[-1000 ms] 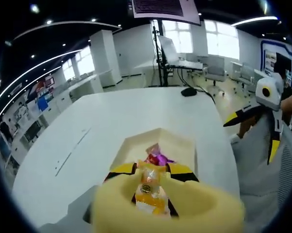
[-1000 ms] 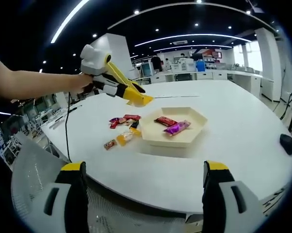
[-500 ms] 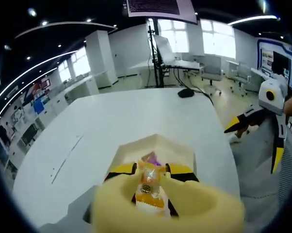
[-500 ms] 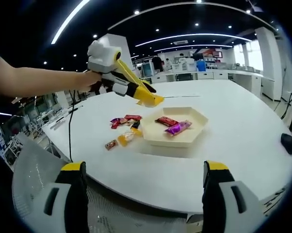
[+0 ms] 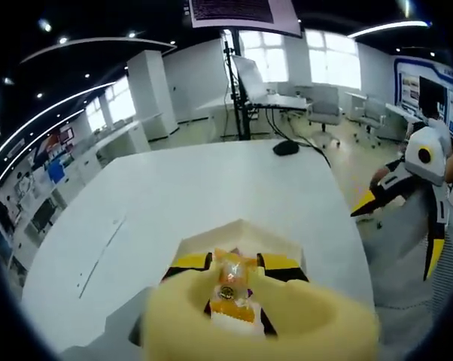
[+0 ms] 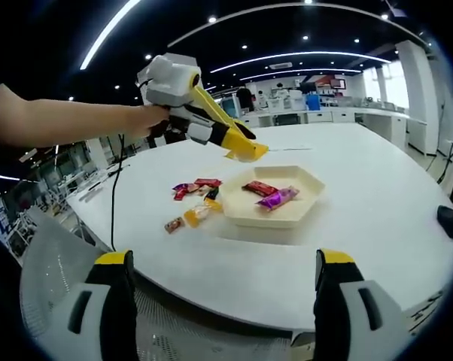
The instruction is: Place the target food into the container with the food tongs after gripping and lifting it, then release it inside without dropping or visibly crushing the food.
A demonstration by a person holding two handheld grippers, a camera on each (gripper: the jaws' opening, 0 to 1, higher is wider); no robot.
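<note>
1. Gripping a pair of yellow plastic food tongs (image 5: 264, 320), the left gripper (image 5: 234, 265) has its black-and-yellow jaws closed on them, and the tong tips pinch an orange-wrapped candy (image 5: 232, 289).
2. Seen from the right gripper view, the left gripper (image 6: 211, 129) and its tongs (image 6: 245, 148) hang in the air just above the far-left rim of the cream hexagonal tray (image 6: 275, 214); the held candy is too small to make out there.
3. From the left gripper view, the tray (image 5: 204, 241) lies directly below and ahead of the candy.
4. Inside the tray rest a red-wrapped snack (image 6: 259, 188) and a purple-wrapped snack (image 6: 277, 198), side by side.
5. On the white round table (image 6: 377, 218), just left of the tray, several loose wrapped candies (image 6: 190, 205) lie scattered.
6. The right gripper (image 6: 223, 301) has its jaws spread wide with nothing between them, held back at the near table edge over a grey mesh chair (image 6: 53, 301).
7. A black computer mouse (image 6: 446, 222) sits near the table's right edge.
</note>
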